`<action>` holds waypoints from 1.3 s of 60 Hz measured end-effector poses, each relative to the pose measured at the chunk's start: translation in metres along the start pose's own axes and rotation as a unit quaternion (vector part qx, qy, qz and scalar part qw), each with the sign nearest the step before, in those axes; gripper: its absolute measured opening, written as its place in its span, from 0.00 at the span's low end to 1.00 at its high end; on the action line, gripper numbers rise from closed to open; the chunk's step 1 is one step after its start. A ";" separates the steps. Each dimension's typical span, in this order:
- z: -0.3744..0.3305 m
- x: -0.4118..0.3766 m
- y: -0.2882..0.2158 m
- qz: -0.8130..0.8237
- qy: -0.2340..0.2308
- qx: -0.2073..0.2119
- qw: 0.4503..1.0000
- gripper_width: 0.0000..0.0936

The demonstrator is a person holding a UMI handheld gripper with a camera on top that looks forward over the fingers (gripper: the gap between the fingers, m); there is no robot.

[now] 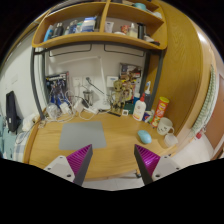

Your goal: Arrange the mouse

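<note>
A small light-blue mouse [145,137] lies on the wooden desk [112,158], to the right of a grey mouse mat [85,135] that lies flat in the desk's middle. My gripper [111,166] is open, its two magenta pads [79,158] spread wide with only bare wood between them. The mouse sits beyond the right finger, a little ahead of its tip, and the mat lies ahead of the left finger.
Bottles [140,109] and an orange tube [157,110] stand at the desk's back right, near a glass [165,127]. A plant [122,93], cables and small clutter line the back wall. A shelf [95,38] with items hangs overhead. A dark bag [12,110] sits at the left.
</note>
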State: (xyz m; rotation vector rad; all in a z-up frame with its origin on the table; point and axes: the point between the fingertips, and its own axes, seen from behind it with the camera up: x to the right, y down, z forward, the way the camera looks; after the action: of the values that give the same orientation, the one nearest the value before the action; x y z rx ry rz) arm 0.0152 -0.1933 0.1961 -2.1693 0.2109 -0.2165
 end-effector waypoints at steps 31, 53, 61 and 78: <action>0.133 0.178 0.117 -0.023 0.040 -0.086 0.995 0.90; 0.273 0.189 0.079 -0.028 -0.047 -0.073 0.996 0.89; 0.302 0.186 0.063 -0.025 -0.072 -0.066 0.995 0.82; 0.310 0.183 0.058 -0.037 -0.100 -0.027 0.994 0.49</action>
State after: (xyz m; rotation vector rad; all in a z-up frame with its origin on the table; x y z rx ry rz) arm 0.2613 -0.0231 -0.0129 -2.2379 0.0227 -0.0354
